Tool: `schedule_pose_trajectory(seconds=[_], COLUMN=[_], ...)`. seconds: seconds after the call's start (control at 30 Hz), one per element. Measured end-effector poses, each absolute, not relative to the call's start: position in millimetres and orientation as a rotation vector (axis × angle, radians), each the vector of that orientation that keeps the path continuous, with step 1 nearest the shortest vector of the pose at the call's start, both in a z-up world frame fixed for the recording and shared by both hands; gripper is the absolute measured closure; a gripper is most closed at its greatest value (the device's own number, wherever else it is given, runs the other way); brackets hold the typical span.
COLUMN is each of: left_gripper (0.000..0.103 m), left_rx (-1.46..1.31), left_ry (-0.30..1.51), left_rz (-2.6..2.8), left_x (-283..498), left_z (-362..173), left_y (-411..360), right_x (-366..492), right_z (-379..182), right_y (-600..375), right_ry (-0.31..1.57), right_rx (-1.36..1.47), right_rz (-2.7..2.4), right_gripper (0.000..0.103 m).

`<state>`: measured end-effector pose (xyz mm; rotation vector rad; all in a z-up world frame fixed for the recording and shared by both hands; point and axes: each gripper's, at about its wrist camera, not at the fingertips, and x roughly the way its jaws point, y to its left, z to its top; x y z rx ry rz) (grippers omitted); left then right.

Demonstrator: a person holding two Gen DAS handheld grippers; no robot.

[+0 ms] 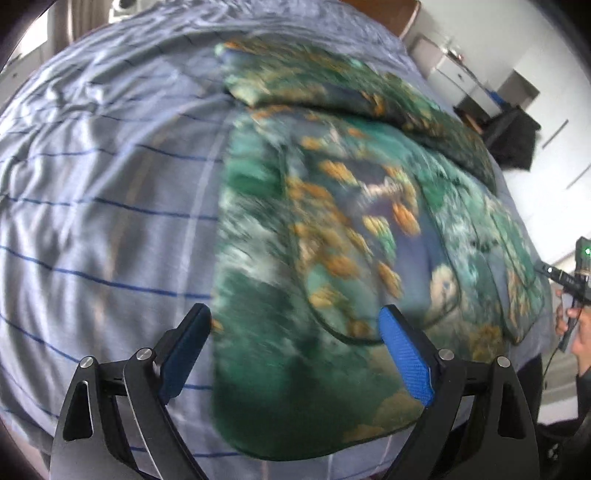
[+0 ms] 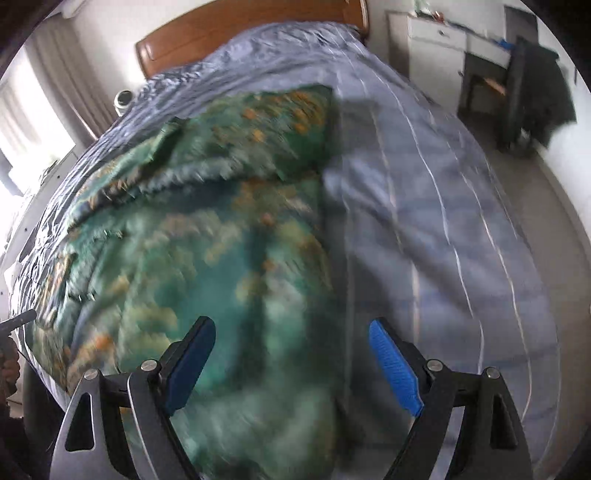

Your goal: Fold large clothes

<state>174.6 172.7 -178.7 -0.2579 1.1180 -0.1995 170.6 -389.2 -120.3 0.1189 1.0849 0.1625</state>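
Observation:
A large green garment [image 1: 332, 240] with an orange and white pattern lies spread on a bed; its far part is folded over as a flap [image 1: 332, 88]. It also shows in the right wrist view [image 2: 207, 258], blurred. My left gripper [image 1: 295, 354] is open and empty above the garment's near left edge. My right gripper [image 2: 291, 362] is open and empty above the garment's near right edge. The right gripper also shows at the far right of the left wrist view [image 1: 565, 277], held by a hand.
The bed has a pale blue striped sheet [image 1: 103, 221], also in the right wrist view [image 2: 443, 258], and a wooden headboard [image 2: 221, 33]. A white cabinet [image 2: 436, 40], a dark chair [image 2: 532, 96] and floor are at the right. Curtains and a window [image 2: 33, 122] are at the left.

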Motion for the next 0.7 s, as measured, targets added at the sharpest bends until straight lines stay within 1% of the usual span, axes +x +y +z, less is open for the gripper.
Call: schedule_pose_trajectory(seconds=[0.13,0.27,0.3,0.33,0.4,0.43,0.47,0.5,0.53,0.57,0.7], left_gripper=[0.01,0.012,0.013,0.017,0.031,0.046,0.063,0.069,0.079,0.083,0.087], left_rx=[-0.222,-0.248,-0.252,-0.25,-0.239,-0.238,-0.24,-0.246,-0.255,-0.269,-0.27], left_ry=[1.12,1.126,1.129,1.132,1.14,1.14,1.136,1.127,1.121,1.112,1.086], left_rz=[-0.198,-0.211,-0.211,-0.207,-0.195,-0.195,-0.194,-0.189,-0.187,-0.188,-0.177], left_x=[169,167,166,165,165,163,160,159,158,157,155], left_z=[-181,-181,-182,-182,-183,-182,-179,-175,-172,-168,-156], left_y=[160,158,160,160,159,160,162,164,165,167,168], right_x=[157,154,155,157,159,160,160,159,158,157,152], right_z=[-140,-144,-144,-145,-149,-150,-150,-147,-143,-136,-121], right_y=[-391,-384,-385,-384,-384,-384,-385,-383,-380,-375,-362], right_ry=[1.145,1.16,1.166,1.178,1.214,1.224,1.229,1.228,1.221,1.209,1.179], right_rx=[0.2,0.234,0.246,0.257,0.26,0.259,0.262,0.267,0.261,0.235,0.169], right_rz=[0.263,0.334,0.339,0.345,0.341,0.337,0.34,0.35,0.354,0.356,0.353], right_gripper=[0.016,0.016,0.018,0.021,0.038,0.044,0.059,0.067,0.071,0.074,0.078])
